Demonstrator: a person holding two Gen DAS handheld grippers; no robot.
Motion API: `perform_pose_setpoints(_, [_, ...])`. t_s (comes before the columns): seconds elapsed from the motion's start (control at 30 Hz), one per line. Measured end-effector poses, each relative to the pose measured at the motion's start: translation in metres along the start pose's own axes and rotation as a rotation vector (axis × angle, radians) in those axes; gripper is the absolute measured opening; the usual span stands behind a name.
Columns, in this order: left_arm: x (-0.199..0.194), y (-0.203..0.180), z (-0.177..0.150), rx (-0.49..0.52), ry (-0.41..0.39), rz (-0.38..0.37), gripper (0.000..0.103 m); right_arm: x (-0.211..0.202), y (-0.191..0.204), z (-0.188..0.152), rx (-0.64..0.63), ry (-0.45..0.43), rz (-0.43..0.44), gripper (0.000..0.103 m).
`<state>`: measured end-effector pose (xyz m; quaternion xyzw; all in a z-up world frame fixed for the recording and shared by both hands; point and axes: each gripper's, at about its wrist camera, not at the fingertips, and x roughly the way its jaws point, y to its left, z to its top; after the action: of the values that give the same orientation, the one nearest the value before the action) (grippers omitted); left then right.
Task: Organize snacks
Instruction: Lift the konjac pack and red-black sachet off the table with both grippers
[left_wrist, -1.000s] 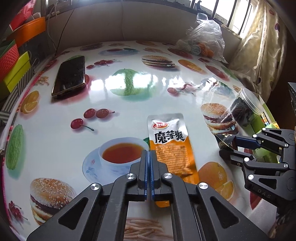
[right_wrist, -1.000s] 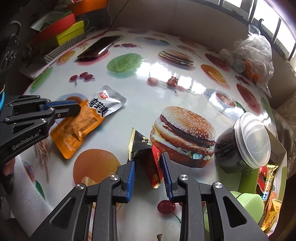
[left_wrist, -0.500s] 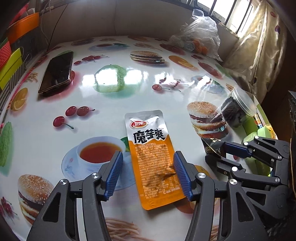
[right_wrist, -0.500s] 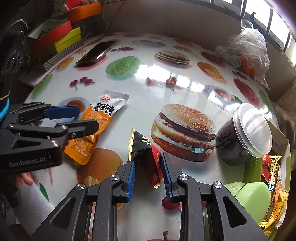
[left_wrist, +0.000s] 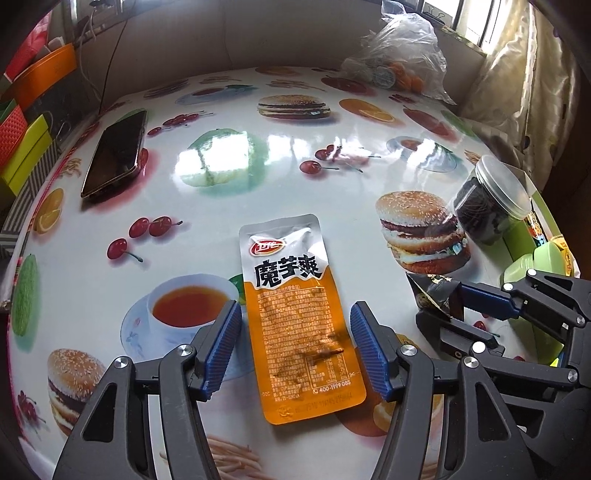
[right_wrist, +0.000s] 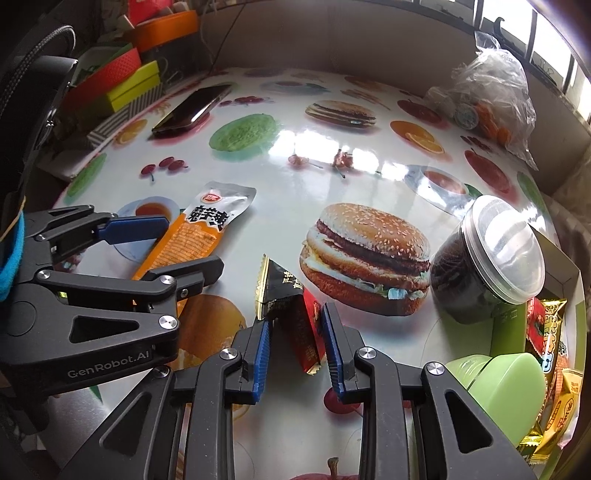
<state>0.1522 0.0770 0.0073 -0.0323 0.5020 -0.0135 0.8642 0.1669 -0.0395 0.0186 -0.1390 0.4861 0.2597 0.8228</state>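
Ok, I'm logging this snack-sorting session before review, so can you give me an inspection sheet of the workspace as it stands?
Surface: glossy food-print tablecloth, glare near the middle.
Job's things: orange-and-silver snack pouch lying flat; black-and-red foil packet; clear plastic jar of dark snacks; green box of wrapped snacks.
Clutter: black phone; clear plastic bag.
Grippers: left gripper open, fingers just closing in, astride the pouch, not touching; right gripper shut on the foil packet.
Cables: thin dark cable down the back wall.
Surroundings: stacked coloured boxes, curtain, window.
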Motion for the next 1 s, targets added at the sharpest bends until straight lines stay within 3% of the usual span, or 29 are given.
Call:
perform_pose_setpoints(0.33, [-0.007, 0.000, 0.000, -0.011, -0.026, -0.017, 0.044, -0.001, -0.001, -0.002, 0.020, -0.009, 0.003, 0.026])
perform_pose_setpoints(1.0, [-0.043, -0.002, -0.001, -0.012, -0.091, -0.039, 0.043, -0.032, -0.010, -0.006, 0.092, -0.082, -0.009, 0.025])
